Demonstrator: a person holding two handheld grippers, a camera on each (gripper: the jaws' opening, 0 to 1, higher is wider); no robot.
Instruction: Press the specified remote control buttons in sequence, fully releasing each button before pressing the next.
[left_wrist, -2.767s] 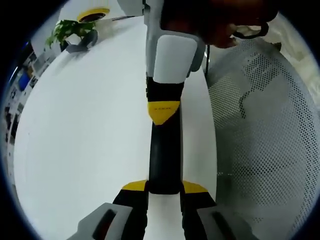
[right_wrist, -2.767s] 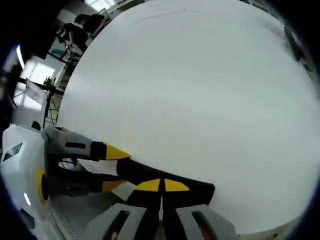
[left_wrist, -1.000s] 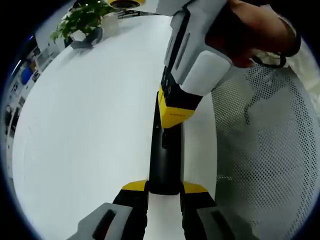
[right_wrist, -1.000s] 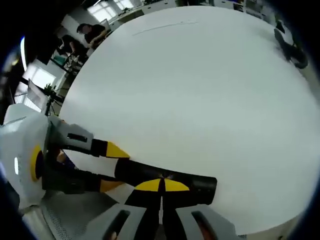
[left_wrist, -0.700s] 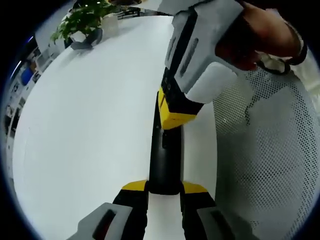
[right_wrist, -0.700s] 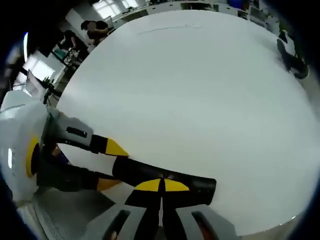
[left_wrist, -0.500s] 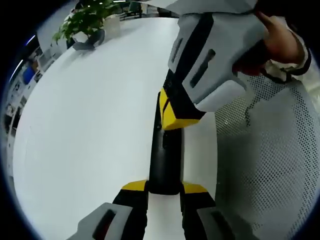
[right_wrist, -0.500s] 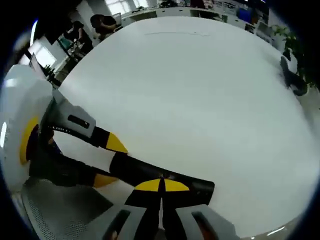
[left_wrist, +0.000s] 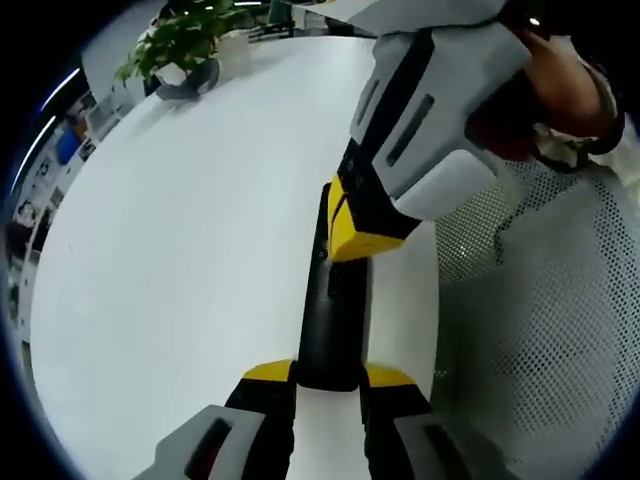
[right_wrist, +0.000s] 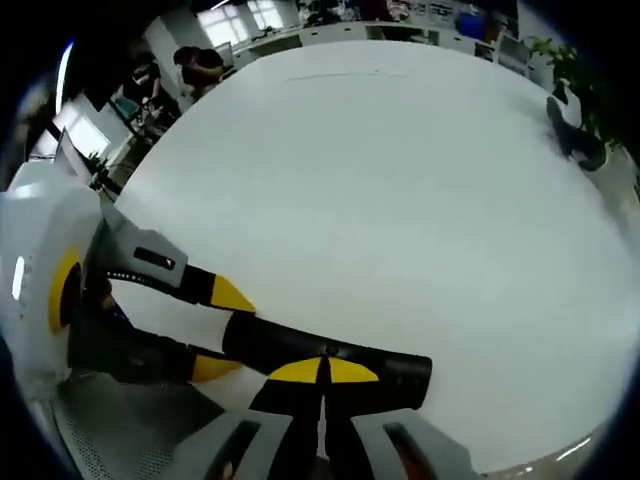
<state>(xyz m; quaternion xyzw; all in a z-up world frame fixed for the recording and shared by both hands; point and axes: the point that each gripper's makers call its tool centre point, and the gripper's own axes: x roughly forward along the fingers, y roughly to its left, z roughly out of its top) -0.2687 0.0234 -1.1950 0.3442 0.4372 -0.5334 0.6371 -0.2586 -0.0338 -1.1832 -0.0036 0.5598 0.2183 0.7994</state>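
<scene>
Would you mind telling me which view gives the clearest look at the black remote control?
The left gripper view: the remote control runs lengthwise up the picture, held in the left tool, its far end under the right tool. The right gripper view shows the remote control lying crosswise, its middle hidden behind the right tool's tips.

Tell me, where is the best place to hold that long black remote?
Probably at one end, across its narrow width. The remote is a slim bar, and the left hand-held gripper already clamps its near end from both long sides. That leaves the top face free for the right hand-held gripper, whose closed tips come down on it from above, further along.
</scene>
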